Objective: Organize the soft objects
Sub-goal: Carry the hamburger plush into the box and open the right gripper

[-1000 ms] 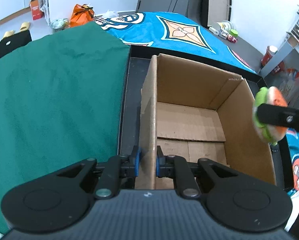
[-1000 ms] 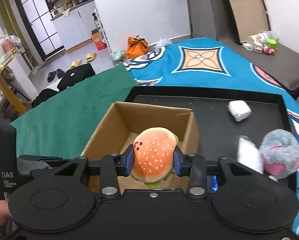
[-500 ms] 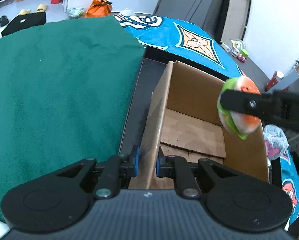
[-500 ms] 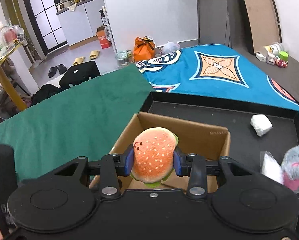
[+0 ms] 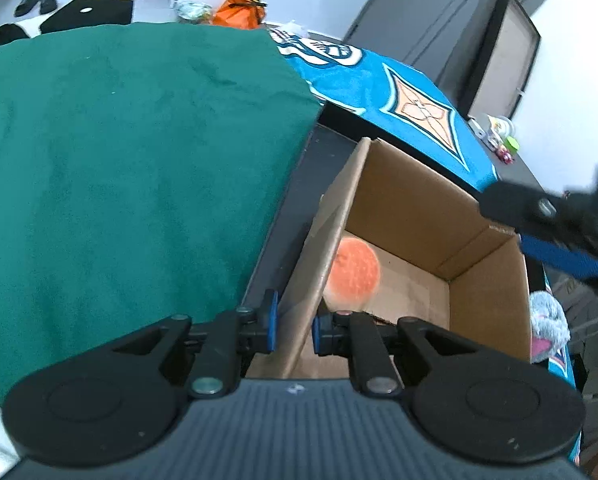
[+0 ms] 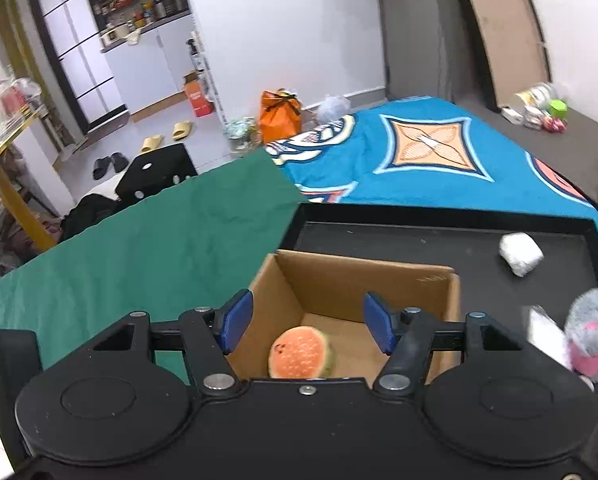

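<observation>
An open cardboard box (image 5: 415, 196) (image 6: 363, 280) stands in a black tray (image 6: 439, 236). The plush burger (image 5: 353, 268) (image 6: 299, 354) is inside the box, near its left wall. My left gripper (image 5: 293, 326) is shut on the box's left wall. My right gripper (image 6: 305, 322) is open and empty above the box; it also shows in the left wrist view (image 5: 555, 236), blurred. A grey and pink plush (image 6: 593, 336) (image 5: 547, 328) lies in the tray right of the box. A small white soft lump (image 6: 521, 254) lies at the tray's far right.
A green cloth (image 5: 119, 168) covers the surface left of the tray. A blue patterned blanket (image 6: 427, 156) lies behind it. Small items (image 6: 539, 110) sit at the far right edge. Shoes and bags (image 6: 279, 114) are on the floor beyond.
My right gripper opened and let go of the plush burger, which dropped into the box. My left gripper kept its hold on the box wall.
</observation>
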{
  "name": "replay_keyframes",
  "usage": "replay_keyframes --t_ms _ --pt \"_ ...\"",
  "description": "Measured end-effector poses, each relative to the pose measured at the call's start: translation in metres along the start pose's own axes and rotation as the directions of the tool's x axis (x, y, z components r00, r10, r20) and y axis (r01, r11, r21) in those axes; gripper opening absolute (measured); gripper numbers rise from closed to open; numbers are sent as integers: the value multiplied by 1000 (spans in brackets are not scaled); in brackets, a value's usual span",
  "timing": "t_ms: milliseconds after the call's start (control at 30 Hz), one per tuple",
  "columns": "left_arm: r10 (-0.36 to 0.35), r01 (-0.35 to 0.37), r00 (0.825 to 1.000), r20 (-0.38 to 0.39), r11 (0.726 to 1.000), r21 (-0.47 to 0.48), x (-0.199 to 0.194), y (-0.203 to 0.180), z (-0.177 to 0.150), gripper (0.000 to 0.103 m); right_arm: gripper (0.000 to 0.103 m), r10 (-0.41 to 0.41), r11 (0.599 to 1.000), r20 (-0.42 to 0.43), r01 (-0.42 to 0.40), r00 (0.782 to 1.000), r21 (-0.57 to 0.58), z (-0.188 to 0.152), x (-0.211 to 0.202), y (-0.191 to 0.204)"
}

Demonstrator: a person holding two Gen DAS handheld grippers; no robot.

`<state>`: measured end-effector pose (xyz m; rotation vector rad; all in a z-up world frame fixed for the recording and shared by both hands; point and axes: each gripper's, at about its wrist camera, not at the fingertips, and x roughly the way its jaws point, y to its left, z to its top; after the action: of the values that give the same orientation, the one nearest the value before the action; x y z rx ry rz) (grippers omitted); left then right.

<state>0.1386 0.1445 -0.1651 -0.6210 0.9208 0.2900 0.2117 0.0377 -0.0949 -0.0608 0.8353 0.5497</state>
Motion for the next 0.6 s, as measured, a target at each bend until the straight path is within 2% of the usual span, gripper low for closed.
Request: replay_keyframes --t_ms 133,300,600 --pt "28 -28 999 20 1000 8 -1 -5 -4 15 64 -30 999 15 30 999 25 -6 -10 -18" --pt "27 -27 1000 5 1000 -5 2 -8 -2 15 67 -62 997 12 62 998 37 -17 -16 -39" --pt "97 -98 995 15 993 71 -1 -27 -5 15 68 -101 990 27 98 995 101 -24 -34 -80"
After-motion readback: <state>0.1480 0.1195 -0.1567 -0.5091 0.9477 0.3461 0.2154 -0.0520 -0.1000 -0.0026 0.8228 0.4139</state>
